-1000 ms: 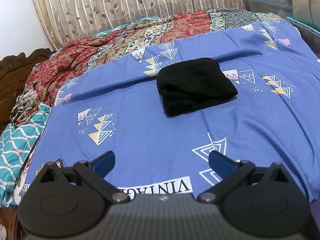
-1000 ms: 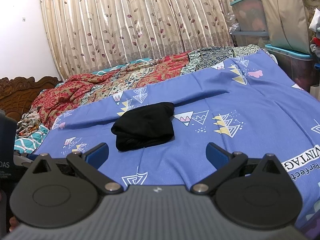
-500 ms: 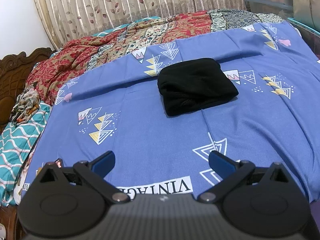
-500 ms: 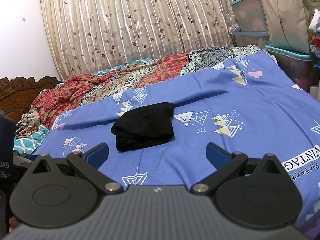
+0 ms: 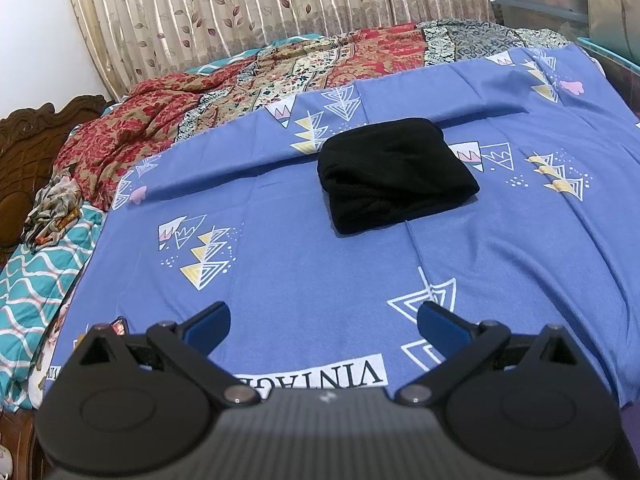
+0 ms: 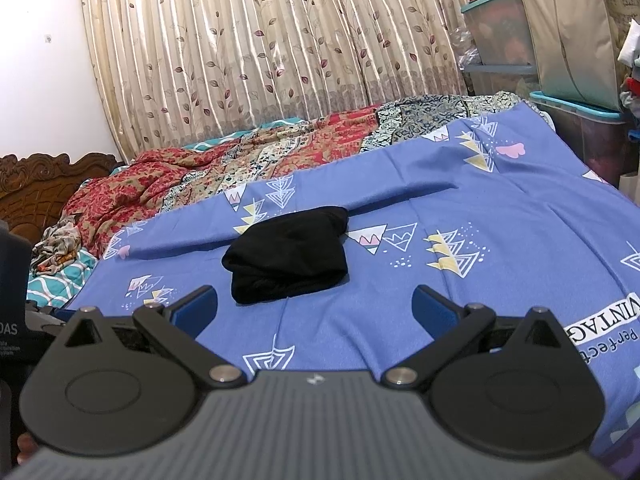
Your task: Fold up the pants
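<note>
Mid-bed, the folded black pants lie alone; left gripper and right gripper hover near the bed's front edge, fingers wide, empty.

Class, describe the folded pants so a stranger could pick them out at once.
Start at the bed covered by a blue sheet with triangle prints. Near its middle lies the folded pants, a compact bundle. It is the only plain black item; the fabrics around it are all patterned.
</note>
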